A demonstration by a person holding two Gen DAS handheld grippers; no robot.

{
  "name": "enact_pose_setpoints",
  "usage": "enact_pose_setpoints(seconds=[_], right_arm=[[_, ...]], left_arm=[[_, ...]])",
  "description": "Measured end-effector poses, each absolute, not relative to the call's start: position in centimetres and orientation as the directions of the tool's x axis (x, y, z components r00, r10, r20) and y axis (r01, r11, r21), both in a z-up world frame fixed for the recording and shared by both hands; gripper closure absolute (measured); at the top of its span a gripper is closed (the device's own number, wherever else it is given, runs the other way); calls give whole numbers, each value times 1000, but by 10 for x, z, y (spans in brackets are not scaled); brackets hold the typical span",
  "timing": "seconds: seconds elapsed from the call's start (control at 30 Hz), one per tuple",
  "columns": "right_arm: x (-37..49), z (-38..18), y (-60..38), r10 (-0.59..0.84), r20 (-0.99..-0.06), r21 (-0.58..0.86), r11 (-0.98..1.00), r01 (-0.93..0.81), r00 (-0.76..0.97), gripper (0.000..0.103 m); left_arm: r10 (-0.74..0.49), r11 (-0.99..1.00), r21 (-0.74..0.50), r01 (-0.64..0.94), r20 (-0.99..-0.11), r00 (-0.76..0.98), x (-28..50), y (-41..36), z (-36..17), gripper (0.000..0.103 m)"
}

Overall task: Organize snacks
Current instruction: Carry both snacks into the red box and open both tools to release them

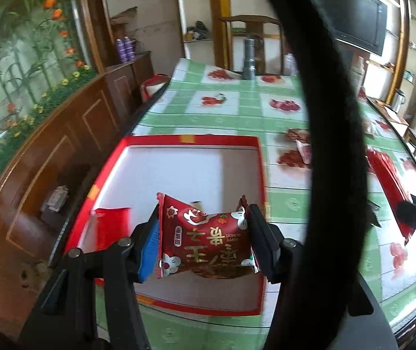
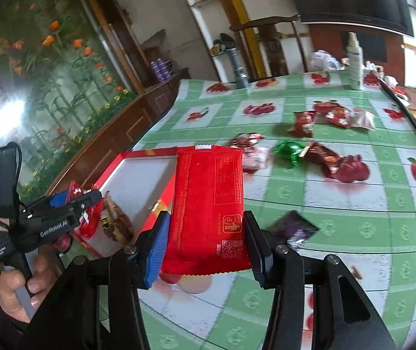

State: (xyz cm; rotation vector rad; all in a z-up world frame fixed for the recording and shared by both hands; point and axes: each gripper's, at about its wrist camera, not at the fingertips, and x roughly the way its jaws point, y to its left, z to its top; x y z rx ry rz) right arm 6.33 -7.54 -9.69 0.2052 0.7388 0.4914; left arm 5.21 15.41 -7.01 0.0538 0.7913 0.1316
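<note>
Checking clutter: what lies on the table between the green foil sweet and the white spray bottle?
Right wrist view: dark red snack packets lie between the green foil sweet and the white spray bottle.

On my left I see a big wall picture of orange flowers and green stems, with a bright glare on it. Under it stands a dark brown wooden cabinet. In front of me the table has a green and white cloth with red fruits. Behind it are a wooden chair, white shelves and a black television.
</note>
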Motion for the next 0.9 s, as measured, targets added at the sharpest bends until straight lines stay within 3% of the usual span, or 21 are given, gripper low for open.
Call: enact_pose_setpoints(seconds=[0.9], right_arm=[[96, -101, 26, 594, -610, 350, 796, -495, 525, 54]], left_arm=[[236, 964, 84, -253, -714, 659, 67, 233, -83, 46]])
